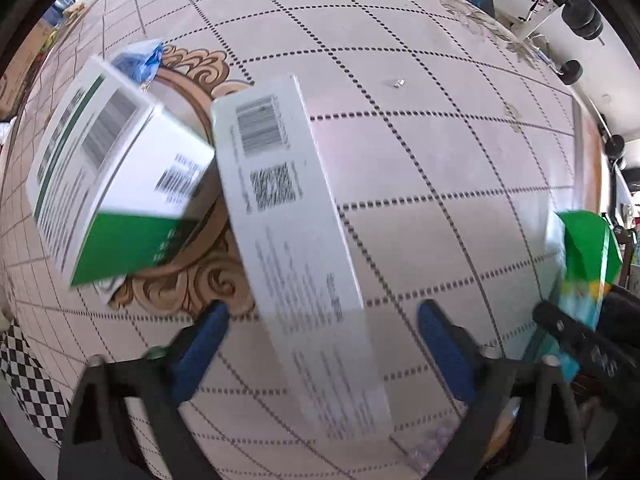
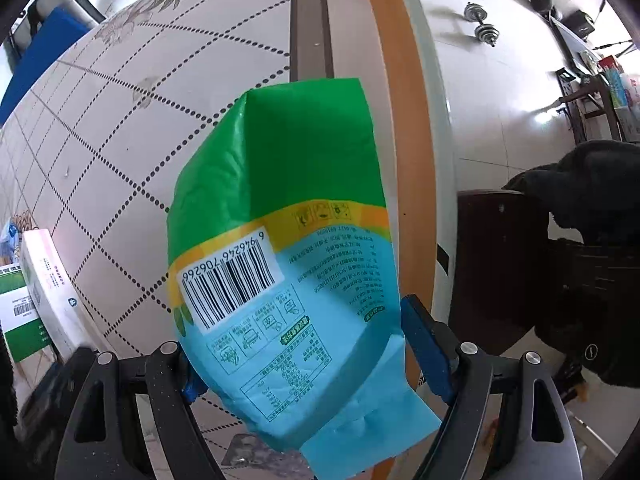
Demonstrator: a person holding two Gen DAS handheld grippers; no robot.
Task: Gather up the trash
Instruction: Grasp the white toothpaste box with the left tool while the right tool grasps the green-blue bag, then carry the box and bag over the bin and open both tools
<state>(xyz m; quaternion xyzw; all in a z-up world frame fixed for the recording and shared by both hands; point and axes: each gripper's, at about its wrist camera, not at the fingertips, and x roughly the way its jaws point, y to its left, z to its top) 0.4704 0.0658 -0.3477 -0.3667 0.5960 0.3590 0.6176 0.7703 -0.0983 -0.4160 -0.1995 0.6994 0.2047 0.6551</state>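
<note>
In the left wrist view a long white carton (image 1: 292, 236) with barcodes lies on the patterned tablecloth, reaching between the fingers of my left gripper (image 1: 320, 320), which is open and not touching it. A white and green box (image 1: 116, 184) sits to its left, with a blue wrapper (image 1: 140, 62) behind. My right gripper (image 2: 300, 344) is shut on a green and light-blue plastic bag (image 2: 288, 240) and holds it above the table edge. The bag also shows at the right of the left wrist view (image 1: 584, 256).
The table's wooden edge (image 2: 404, 120) runs down the right wrist view, with white floor and dumbbells (image 2: 484, 28) beyond. A dark wooden piece of furniture (image 2: 516, 264) stands below right. The two boxes appear at the left edge (image 2: 44, 280).
</note>
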